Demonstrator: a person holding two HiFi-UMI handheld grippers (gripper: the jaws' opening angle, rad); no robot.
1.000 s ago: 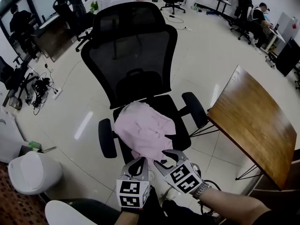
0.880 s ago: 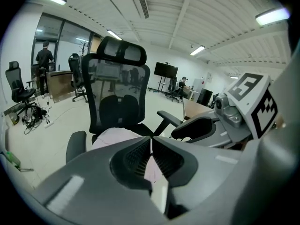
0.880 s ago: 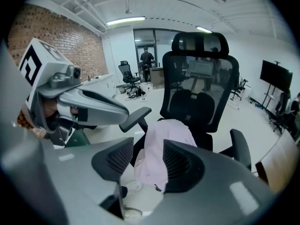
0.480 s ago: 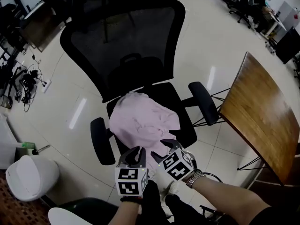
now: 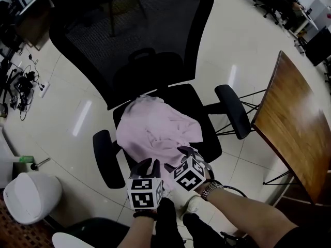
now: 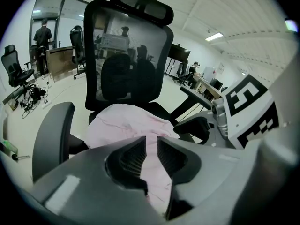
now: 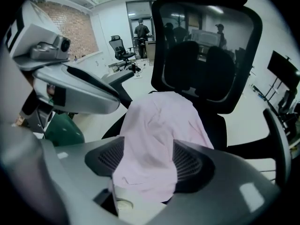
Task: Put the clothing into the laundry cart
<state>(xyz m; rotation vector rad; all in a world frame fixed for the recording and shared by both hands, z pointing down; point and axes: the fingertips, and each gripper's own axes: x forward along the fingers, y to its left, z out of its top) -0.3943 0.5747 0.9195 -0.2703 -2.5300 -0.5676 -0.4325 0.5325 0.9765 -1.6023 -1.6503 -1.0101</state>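
Observation:
A pale pink garment [image 5: 155,130] lies crumpled on the seat of a black mesh office chair [image 5: 134,50], its front edge hanging over the seat's lip. Both grippers are at that front edge. My left gripper [image 5: 148,165] has only a narrow gap between its jaws, with nothing pinched; the garment [image 6: 126,123] shows just beyond them. To its right, my right gripper [image 5: 178,159] is open and its jaws are opening. The garment's hanging edge [image 7: 159,125] lies between the right gripper's [image 7: 147,161] pads, which do not press on it. No laundry cart is in view.
A wooden table [image 5: 297,123] on thin metal legs stands right of the chair. A white rounded object [image 5: 31,198] sits on the floor at lower left, with cables [image 5: 20,84] further left. The chair's armrests [image 5: 232,110] flank the seat. People and other chairs are far off.
Both grippers have come forward to the garment's front edge, and the chair now fills more of the head view. The right jaws have spread wider.

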